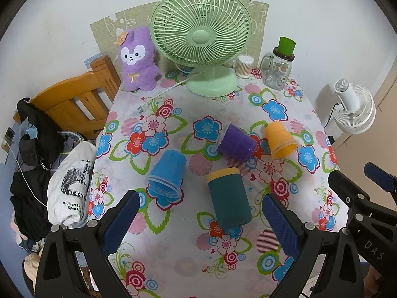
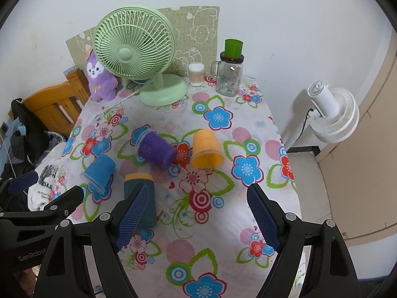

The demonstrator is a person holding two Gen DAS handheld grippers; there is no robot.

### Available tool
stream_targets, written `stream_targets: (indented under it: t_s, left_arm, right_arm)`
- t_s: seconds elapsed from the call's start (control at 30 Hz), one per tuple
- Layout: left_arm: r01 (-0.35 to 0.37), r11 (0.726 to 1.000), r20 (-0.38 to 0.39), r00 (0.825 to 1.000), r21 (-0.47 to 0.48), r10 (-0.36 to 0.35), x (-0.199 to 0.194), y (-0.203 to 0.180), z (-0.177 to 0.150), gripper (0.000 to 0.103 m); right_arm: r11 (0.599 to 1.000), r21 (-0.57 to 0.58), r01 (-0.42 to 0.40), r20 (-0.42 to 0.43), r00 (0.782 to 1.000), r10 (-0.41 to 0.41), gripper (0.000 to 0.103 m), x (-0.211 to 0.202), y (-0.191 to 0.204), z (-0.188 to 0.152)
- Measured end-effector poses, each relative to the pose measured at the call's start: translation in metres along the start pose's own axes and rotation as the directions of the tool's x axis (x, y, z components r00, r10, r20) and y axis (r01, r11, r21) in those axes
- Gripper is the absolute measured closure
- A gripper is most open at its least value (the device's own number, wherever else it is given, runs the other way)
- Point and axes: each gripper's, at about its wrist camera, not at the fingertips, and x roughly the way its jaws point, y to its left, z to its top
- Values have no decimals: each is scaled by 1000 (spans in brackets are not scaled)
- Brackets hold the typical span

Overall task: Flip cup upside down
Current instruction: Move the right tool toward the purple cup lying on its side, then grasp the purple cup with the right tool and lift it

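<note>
Nearest, two black claws with blue padded fingers are held above a flower-patterned tabletop (image 1: 173,260). The left claw (image 1: 201,216) is spread wide and holds nothing. The right claw (image 2: 198,213) is likewise spread wide and empty.

Just beyond the left claw, a dark green cup (image 1: 228,196) with a yellow band at its far end is seen; whether it stands or leans cannot be told. To its left lies a blue cup (image 1: 167,173) on its side, mouth toward the near edge. Farther off, a purple cup (image 1: 237,142) and an orange cup (image 1: 280,140) lie tipped, close together.

The cups are judged light, thin plastic, probably slippery and easily squashed. A gentle hold across the mid-wall is judged safest.

Farthest, a green fan (image 1: 201,34), a purple plush toy (image 1: 137,59) and a glass jar (image 1: 278,69) are set by the wall.
</note>
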Motion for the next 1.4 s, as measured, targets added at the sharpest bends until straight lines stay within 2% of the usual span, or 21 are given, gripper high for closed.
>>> stream_targets:
  t_s: [0.17,0.4,0.53,0.73,1.03,1.2,1.4]
  left_arm:
    - [-12,999,-58,998,35,14,8,-1,3,3]
    - [-45,993,9,999,108,44,24,-9,15,3]
    - [-4,990,-15,1000,142,6,40,-17,23,3]
    - [24,978,-62,998,207,-12,68,-27,36,3]
    - [50,953,-109,994,298,-18,122,-44,53,3]
    - [86,944,-148,988,319,-39,151,-53,57,3]
    - [86,926,-166,986,366,-27,178,-65,60,3]
  right_arm:
    - [1000,8,0,-3,1000,0,19,4,0,3]
    - [1000,15,1,-20,1000,-1,19,16,-1,11]
    - [1000,23,9,-35,999,-8,19,30,-4,17]
    - [999,35,17,-63,998,-15,19,55,-8,23]
    - [1000,24,13,-111,994,-11,19,102,-7,31]
    - [999,40,11,-140,990,-5,19,129,-8,33]
    - [997,76,9,-179,984,5,19,156,-15,30]
